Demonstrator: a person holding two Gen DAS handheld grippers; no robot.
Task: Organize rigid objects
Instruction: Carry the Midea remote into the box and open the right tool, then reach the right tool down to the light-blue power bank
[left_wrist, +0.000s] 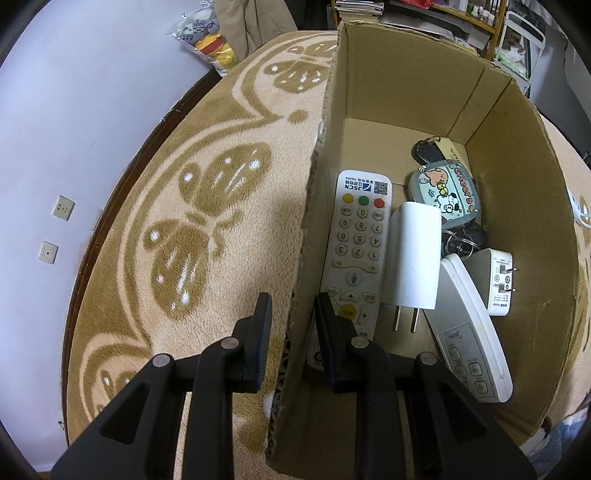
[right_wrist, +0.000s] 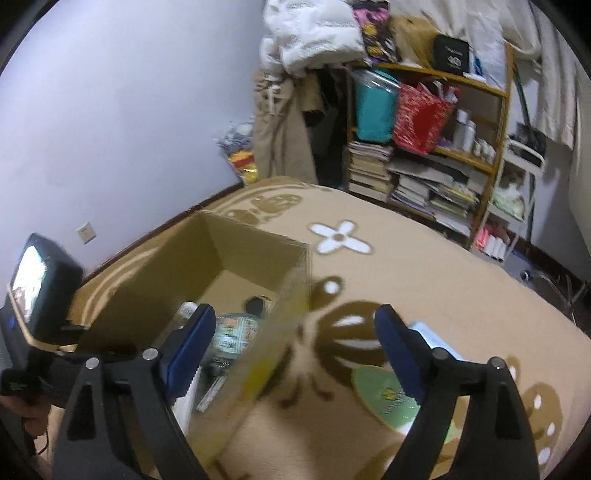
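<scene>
- Evidently steadying it, the left claw (left_wrist: 291, 306) straddles the box (left_wrist: 406, 85) wall, seemingly pinching it.
- Inside lie a remote (left_wrist: 356, 254), charger (left_wrist: 415, 258), keys.
- Right claw (right_wrist: 295, 332) spread; at 4 o'clock, a green disc (right_wrist: 388, 397) waits on the rug (right_wrist: 424, 266).

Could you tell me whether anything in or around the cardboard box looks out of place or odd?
Yes: the left claw straddles the cardboard box wall, one finger inside. The box's cut edge looks ragged. A green disc lies outside on the blanket.
</scene>
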